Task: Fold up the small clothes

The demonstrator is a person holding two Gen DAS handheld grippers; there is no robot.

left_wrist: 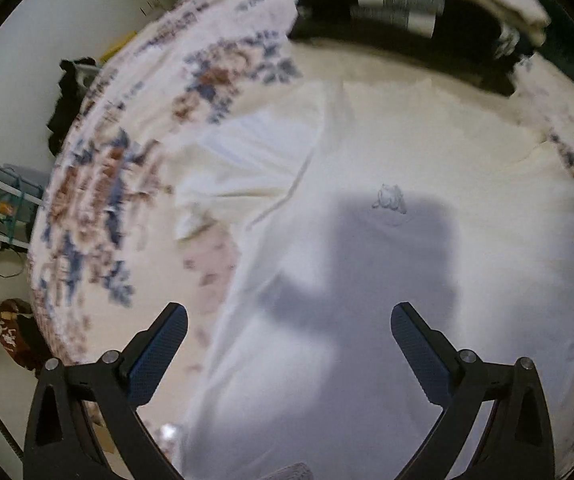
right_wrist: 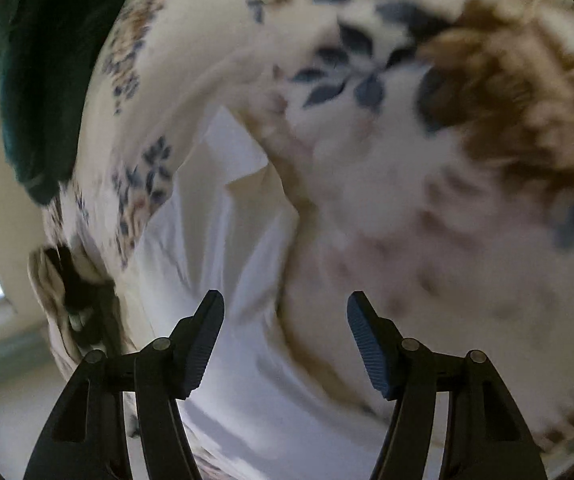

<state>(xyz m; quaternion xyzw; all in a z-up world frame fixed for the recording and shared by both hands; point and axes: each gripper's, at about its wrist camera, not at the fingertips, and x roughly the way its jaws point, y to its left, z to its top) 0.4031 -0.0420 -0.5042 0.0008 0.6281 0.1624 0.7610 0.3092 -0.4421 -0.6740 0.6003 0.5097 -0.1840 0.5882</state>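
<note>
white T-shirt (left_wrist: 387, 240) laid flat on floral bedspread (left_wrist: 99, 184), sleeve (left_wrist: 247, 168) spread, no fold seen | left gripper (left_wrist: 289, 320) released, nothing held | right gripper (right_wrist: 285, 312) released over shirt edge | folding judged barely started

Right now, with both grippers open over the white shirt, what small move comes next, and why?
Probably lower the left gripper onto the white shirt and pinch the sleeve: both grippers hold nothing, and the shirt lies spread on the floral bedspread.
</note>
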